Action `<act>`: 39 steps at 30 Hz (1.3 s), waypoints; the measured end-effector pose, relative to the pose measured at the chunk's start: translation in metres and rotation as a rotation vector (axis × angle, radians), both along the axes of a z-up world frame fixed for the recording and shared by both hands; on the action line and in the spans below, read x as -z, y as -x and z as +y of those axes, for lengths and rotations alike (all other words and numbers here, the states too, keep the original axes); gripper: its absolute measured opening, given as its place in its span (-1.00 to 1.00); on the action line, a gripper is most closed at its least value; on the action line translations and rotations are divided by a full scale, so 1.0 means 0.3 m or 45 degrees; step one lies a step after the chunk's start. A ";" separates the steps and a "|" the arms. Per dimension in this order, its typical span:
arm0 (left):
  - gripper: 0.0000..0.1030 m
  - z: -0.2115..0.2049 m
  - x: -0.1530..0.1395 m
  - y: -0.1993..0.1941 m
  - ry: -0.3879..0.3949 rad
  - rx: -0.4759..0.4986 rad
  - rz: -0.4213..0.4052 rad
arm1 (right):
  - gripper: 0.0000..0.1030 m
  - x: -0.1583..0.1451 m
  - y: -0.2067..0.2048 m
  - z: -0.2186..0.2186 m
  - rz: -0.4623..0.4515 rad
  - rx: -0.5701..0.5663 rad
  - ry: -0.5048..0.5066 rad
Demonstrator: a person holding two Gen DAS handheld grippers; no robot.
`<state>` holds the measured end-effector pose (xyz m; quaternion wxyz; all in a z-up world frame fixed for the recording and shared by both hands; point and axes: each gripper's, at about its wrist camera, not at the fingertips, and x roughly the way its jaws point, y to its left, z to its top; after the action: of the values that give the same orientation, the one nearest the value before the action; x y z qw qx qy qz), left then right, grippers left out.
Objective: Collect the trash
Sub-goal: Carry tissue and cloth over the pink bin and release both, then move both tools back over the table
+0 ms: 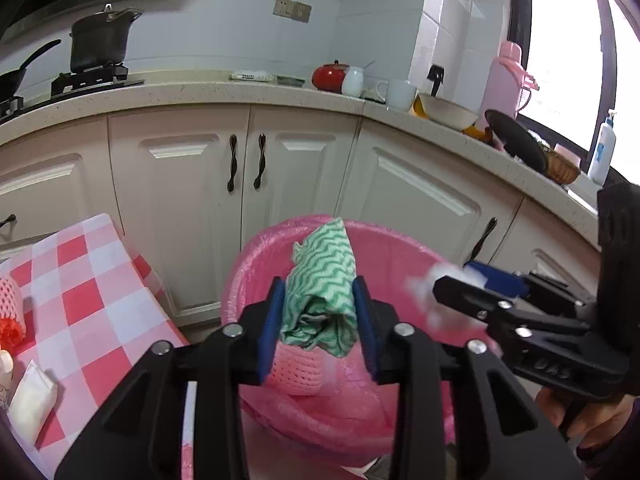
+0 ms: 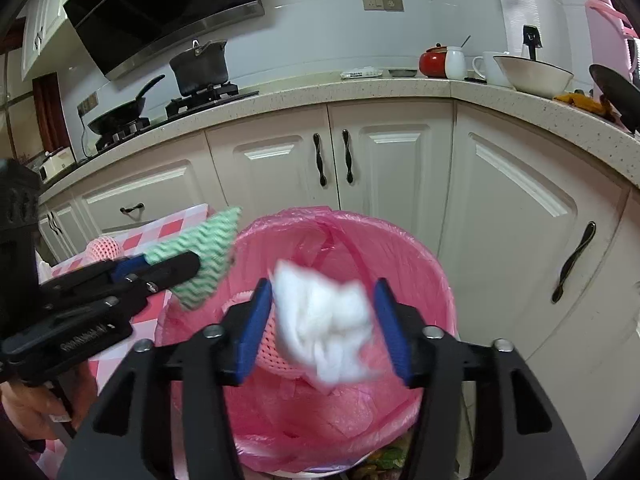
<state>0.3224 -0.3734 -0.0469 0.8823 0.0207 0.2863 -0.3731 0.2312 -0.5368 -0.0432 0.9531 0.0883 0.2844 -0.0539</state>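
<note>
Left gripper (image 1: 320, 312): clamped on a green-and-white wavy-patterned cloth (image 1: 326, 280), both blue pads pressing its sides. The cloth sticks up and forward past the fingertips, held over the open bin (image 1: 400, 248).

Right gripper (image 2: 326, 316): fingers spread wide, a crumpled white tissue (image 2: 326, 320) between the pads. The tissue is blurred; it seems to touch the left pad and stand clear of the right one, so whether it is gripped or loose I cannot tell. It is above the mouth of the bin.

Bin: round, lined with a pink plastic bag (image 2: 400, 408). A pink foam net sleeve (image 1: 294, 372) lies inside against the near wall.

To the left of the bin: table with a red-and-white checked cloth (image 1: 80, 280). On it another foam net (image 1: 10, 296) and a white packet (image 1: 32, 404).

Behind: white cupboards (image 1: 180, 200), a counter (image 1: 240, 92) with pots and bowls.
</note>
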 end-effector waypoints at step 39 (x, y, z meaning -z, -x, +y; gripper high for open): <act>0.91 1.052 -0.029 0.452 -0.128 -0.731 -0.183 | 0.53 -0.012 0.156 0.743 -0.096 -0.217 -0.036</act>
<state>0.1867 -0.0578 -0.0383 0.9676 0.0089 0.2353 -0.0914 0.1845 -0.3139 -0.0395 0.9629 0.0794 0.2556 0.0347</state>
